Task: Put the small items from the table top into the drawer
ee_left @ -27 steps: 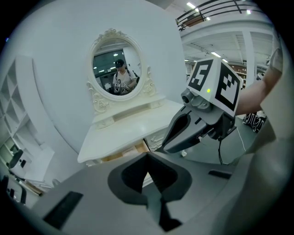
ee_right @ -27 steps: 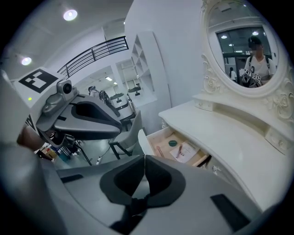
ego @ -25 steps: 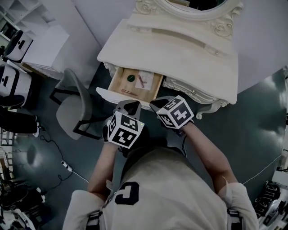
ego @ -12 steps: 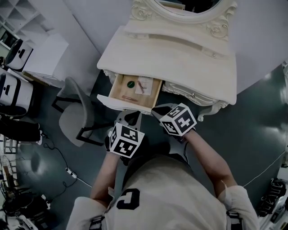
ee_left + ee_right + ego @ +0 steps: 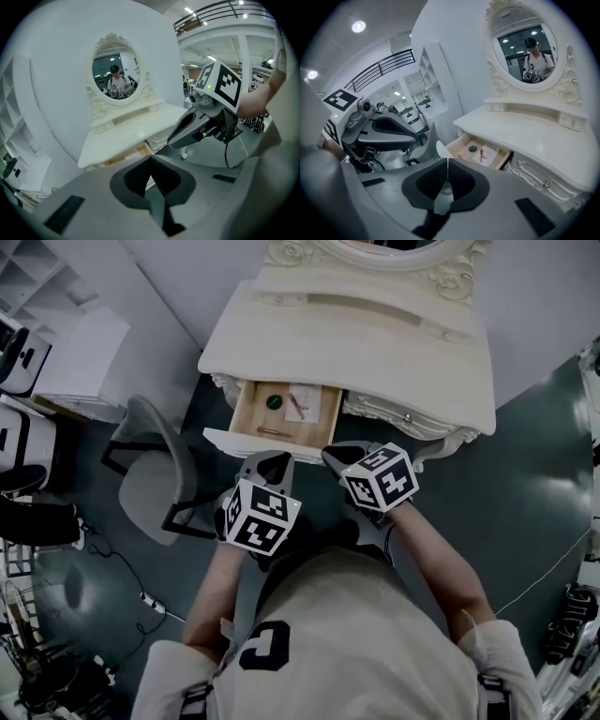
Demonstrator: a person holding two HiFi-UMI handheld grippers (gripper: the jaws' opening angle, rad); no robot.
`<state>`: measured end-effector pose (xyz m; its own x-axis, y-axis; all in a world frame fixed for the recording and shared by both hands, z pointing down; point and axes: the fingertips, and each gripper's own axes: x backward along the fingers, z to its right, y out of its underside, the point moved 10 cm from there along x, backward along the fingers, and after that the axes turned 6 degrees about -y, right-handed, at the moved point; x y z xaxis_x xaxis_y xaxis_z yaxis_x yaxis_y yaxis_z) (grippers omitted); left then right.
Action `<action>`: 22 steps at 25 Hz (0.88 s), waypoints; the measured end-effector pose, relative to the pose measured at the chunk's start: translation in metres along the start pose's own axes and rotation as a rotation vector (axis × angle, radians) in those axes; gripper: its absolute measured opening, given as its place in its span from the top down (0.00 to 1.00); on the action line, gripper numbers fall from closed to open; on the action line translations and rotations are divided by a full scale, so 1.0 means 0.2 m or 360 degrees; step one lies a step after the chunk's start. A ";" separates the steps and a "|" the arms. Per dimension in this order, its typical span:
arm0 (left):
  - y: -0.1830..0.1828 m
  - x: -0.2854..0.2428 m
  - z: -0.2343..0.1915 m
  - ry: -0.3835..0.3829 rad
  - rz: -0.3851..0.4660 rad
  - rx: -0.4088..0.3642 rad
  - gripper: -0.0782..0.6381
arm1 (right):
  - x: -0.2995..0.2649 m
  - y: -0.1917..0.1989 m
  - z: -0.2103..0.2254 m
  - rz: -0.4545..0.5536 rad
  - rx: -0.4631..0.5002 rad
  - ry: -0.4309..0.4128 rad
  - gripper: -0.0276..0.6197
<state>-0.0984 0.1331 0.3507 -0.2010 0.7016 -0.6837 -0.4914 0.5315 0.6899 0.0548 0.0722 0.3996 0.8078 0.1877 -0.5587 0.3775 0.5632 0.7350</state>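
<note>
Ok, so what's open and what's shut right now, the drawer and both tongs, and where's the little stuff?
drawer: pulled open
left tongs: shut, nothing between them
right tongs: shut, nothing between them
green round item: lying in the drawer
paper card: lying in the drawer

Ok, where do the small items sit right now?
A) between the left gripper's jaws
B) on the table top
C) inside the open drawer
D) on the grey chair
C: the head view shows the green disc, the card and a thin stick-like item lying inside the open drawer, with none visible on the table top.
</note>
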 end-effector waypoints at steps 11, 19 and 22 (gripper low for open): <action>0.16 0.04 -0.22 0.0088 0.0067 -0.0019 0.81 | -0.21 -0.07 -0.21 -0.0007 -0.0012 0.0049 0.91; 0.23 0.03 -0.31 0.0174 0.0085 -0.0046 0.81 | -0.26 -0.08 -0.28 0.0033 -0.0067 0.0104 0.91; 0.25 0.02 -0.31 0.0199 0.0089 -0.0053 0.81 | -0.25 -0.07 -0.29 0.0058 -0.0104 0.0126 0.91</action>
<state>-0.1765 0.1324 0.3670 -0.3319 0.6640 -0.6701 -0.5037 0.4758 0.7210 -0.0161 0.1015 0.3954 0.7811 0.2708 -0.5626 0.3162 0.6055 0.7304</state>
